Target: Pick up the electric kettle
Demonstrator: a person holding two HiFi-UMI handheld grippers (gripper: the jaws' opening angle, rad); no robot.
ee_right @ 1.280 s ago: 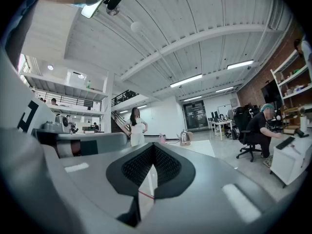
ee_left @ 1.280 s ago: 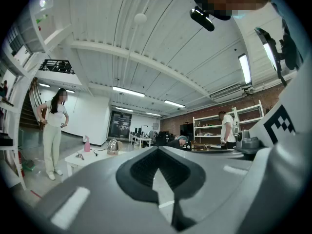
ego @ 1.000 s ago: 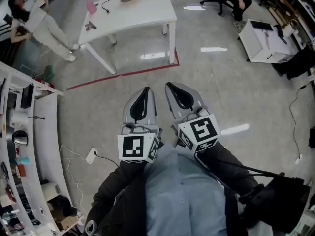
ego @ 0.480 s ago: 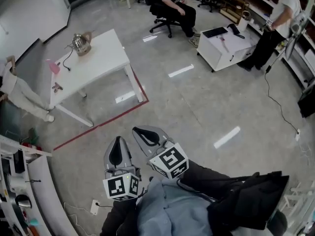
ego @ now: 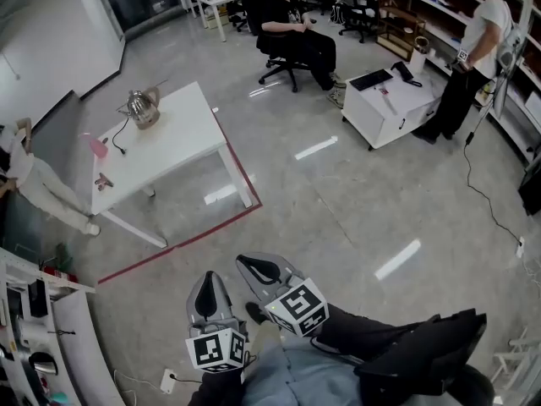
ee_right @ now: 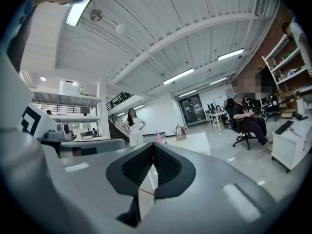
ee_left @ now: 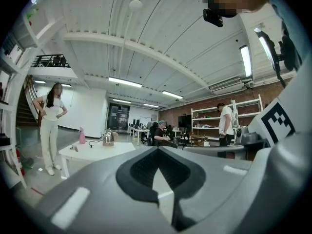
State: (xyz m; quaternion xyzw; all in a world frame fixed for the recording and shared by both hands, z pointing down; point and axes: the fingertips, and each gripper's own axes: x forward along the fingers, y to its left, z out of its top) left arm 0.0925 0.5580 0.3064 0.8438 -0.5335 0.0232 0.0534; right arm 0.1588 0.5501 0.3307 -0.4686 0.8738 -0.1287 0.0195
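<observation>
The kettle [ego: 142, 106] stands on the white table [ego: 182, 138], close to the table's far corner. A dark cord [ego: 119, 132] trails from it across the top toward a pink bottle [ego: 95, 146] at the table's left edge. The person carrying the tools is well short of the table, outside the red tape line [ego: 199, 235] that runs on the floor round its near side.

The left gripper [ego: 206, 284] and the right gripper [ego: 252, 266] are both held in close to the body and aimed roughly at the table. Each has its jaws pressed together on nothing, so no pickup has begun.

From where I stand, the cord looks like the main trouble. If the kettle is lifted without minding it, the cord could pull tight, tug the kettle askew in the grip, or sweep the pink bottle off the table's edge. The kettle also sits near the table's far corner, so a clumsy nudge with closed jaws could push it over the side. The jaws need to part before they arrive. Someone [ego: 25, 172] stands just off the table's left side, close enough to be in the way of a wide reach. I cannot tell whether the kettle holds water.
</observation>
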